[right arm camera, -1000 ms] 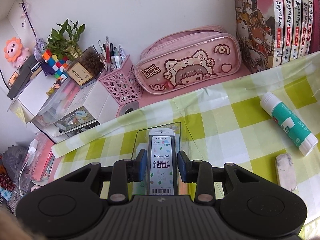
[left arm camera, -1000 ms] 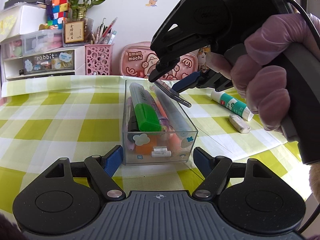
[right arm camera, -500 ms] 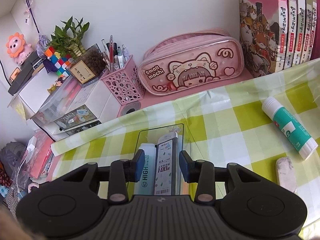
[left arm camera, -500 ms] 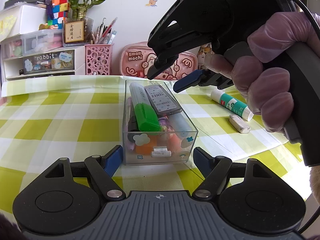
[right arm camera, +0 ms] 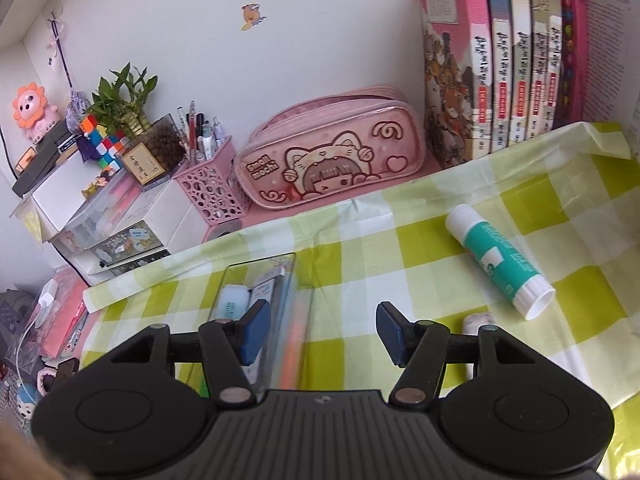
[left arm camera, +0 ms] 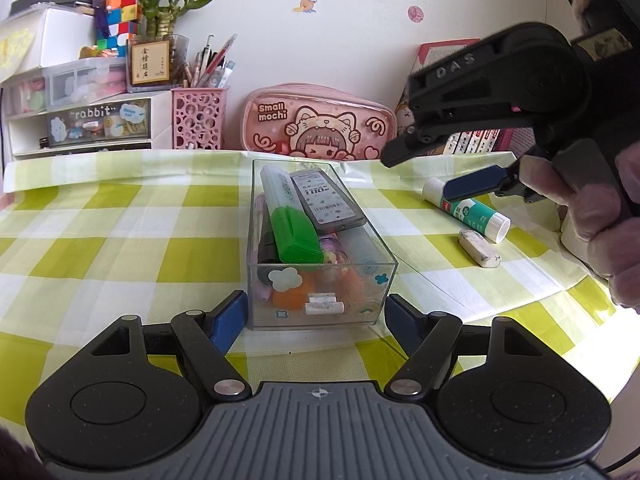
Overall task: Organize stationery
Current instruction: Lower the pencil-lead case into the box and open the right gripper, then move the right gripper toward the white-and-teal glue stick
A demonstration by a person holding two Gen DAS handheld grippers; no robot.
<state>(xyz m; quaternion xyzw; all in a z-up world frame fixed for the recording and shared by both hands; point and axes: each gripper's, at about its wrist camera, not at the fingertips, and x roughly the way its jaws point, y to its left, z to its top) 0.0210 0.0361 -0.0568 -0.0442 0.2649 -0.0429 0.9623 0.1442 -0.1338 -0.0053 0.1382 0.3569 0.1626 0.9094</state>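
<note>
At the left, the left gripper (left arm camera: 316, 318) is clamped across the near end of the clear box (left arm camera: 360, 316), one pad on each side wall, and holds it on the checked tablecloth (left arm camera: 120, 240). The lead refill case (left arm camera: 326, 200) lies on top of the pens inside, toward the far end. To the right of the box, the right gripper (right arm camera: 324, 332) has just been opening its jaws; they stand apart with nothing between them. Further right the glue stick (right arm camera: 500, 264) lies flat on the cloth, its long axis slanting away from the box, wide base nearest the right fingers. The eraser (left arm camera: 479, 248) lies just beside that base, seemingly not touching it. Both are loose, and the right hand is far nearer; its jaws would have to cross the stick's axis
</note>
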